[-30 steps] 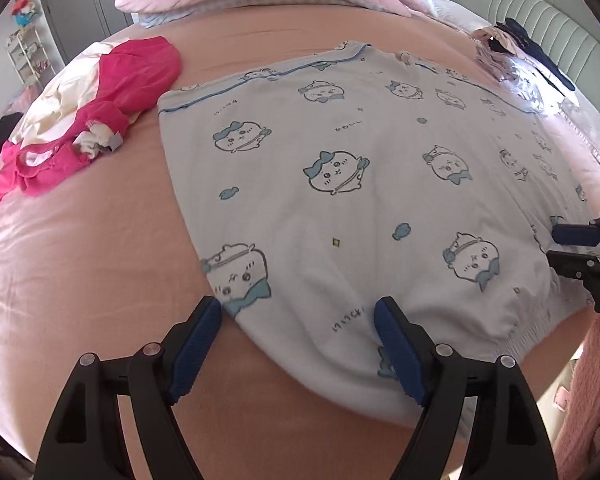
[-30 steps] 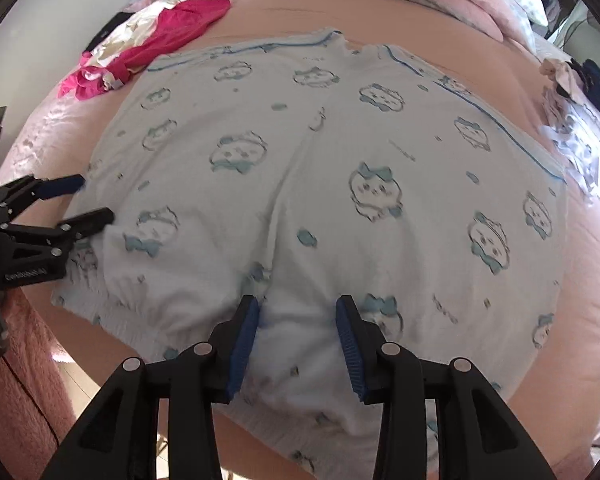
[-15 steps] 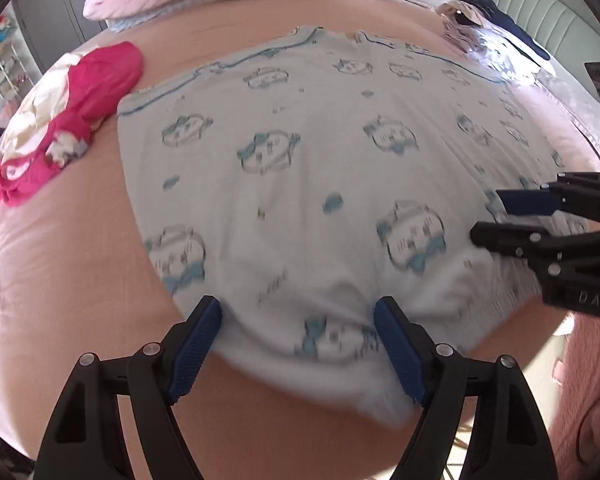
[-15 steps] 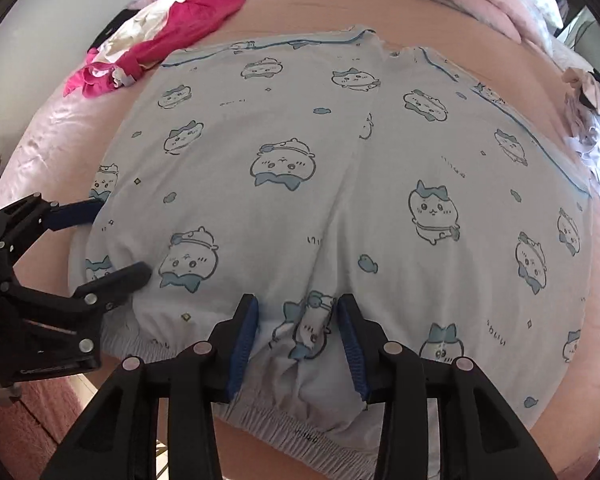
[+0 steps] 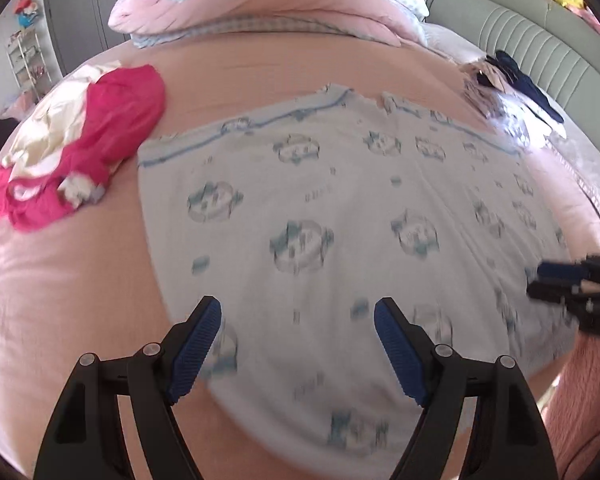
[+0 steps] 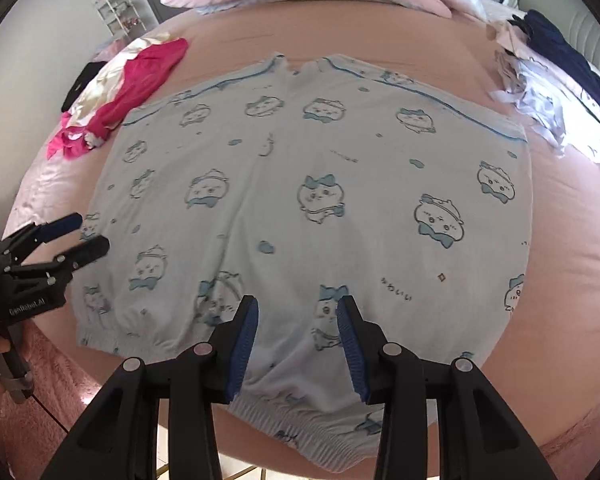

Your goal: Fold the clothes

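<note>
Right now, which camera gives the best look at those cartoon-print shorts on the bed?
The right wrist view: the cartoon-print shorts are sharp there, spread flat from elastic waistband to blue-trimmed leg hems. The left wrist view shows the same shorts, but motion blur smears the print and the near edge.

White shorts [image 6: 308, 200] with blue cartoon print lie on a pink bedsheet [image 6: 572, 264] beside a magenta garment [image 6: 140, 76].
</note>
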Tool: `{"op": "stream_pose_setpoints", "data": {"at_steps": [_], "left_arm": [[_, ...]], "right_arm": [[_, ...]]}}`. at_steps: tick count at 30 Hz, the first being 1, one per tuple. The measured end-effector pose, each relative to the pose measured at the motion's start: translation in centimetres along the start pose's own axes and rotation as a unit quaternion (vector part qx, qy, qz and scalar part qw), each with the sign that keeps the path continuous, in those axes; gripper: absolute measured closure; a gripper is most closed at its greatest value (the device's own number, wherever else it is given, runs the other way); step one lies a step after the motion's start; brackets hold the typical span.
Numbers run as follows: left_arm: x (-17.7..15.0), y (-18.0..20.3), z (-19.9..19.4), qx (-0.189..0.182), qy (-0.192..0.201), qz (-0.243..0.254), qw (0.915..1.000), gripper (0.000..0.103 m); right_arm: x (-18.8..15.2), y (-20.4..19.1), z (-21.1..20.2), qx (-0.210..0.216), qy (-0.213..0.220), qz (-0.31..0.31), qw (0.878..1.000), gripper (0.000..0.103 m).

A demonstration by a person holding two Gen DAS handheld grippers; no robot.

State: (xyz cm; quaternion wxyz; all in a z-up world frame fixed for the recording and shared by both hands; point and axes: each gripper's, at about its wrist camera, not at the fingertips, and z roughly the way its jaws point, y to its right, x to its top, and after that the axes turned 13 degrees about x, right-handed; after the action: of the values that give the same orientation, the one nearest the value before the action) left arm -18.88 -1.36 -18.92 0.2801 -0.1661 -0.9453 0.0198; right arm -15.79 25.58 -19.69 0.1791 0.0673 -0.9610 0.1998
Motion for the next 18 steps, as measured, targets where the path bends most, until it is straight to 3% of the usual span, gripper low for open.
{"op": "stream_pose_setpoints", "data": {"at_steps": [7, 13, 18], "left_arm": [[4.6, 0.5, 4.1, 0.034, -0.008, 0.008, 0.9994, 0.025], [5.2, -1.3, 6.9, 0.078, -0.024, 0.062, 0.9947, 0.023], [6.2, -7.1, 8.0, 0.093, -0.032, 0.001, 0.9951, 0.023]], "right_arm": [[5.2, -4.2, 2.0, 0.011, 0.014, -0.062, 0.998, 0.063], [9.1, -7.0, 6.8, 0.013, -0.017, -0.091, 0.996, 0.063], [10.4, -6.8, 8.4, -0.007, -0.03, -0.102, 0.994, 0.063]]}}
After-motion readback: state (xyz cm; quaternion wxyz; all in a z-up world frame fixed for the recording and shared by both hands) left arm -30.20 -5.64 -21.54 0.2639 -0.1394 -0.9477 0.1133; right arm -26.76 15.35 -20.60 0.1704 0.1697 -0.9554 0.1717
